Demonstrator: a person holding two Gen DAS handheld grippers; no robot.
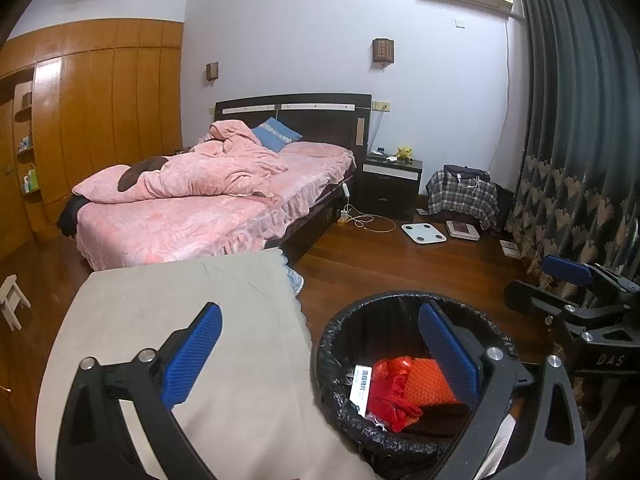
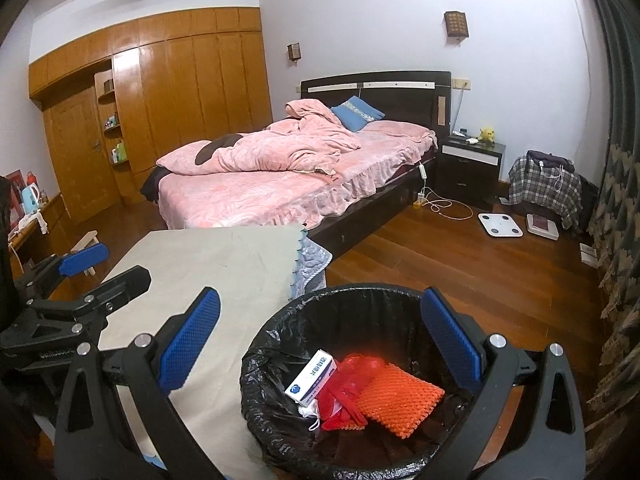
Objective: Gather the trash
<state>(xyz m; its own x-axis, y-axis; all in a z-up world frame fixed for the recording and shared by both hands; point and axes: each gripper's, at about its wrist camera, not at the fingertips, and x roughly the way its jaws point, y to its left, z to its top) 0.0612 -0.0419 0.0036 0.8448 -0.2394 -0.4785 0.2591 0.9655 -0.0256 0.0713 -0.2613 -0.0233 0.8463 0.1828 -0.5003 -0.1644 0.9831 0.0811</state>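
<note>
Both your tongs, left (image 1: pixel 316 354) and right (image 2: pixel 320 338), gape wide and empty over the bin (image 2: pixel 280 360); box (image 2: pixel 311 378), red wrapper (image 2: pixel 340 392) and orange pad (image 2: pixel 400 398) lie inside; table (image 2: pixel 208 276) looks cleared.

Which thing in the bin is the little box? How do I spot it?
Find the black-lined trash bin beside the beige-covered table. Inside, left of the red plastic and orange mesh pad, lies the small box: the only white thing, with blue print.

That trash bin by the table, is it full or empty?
Partly filled. The trash bin holds a white box, red plastic and an orange textured pad; much black liner shows.
</note>
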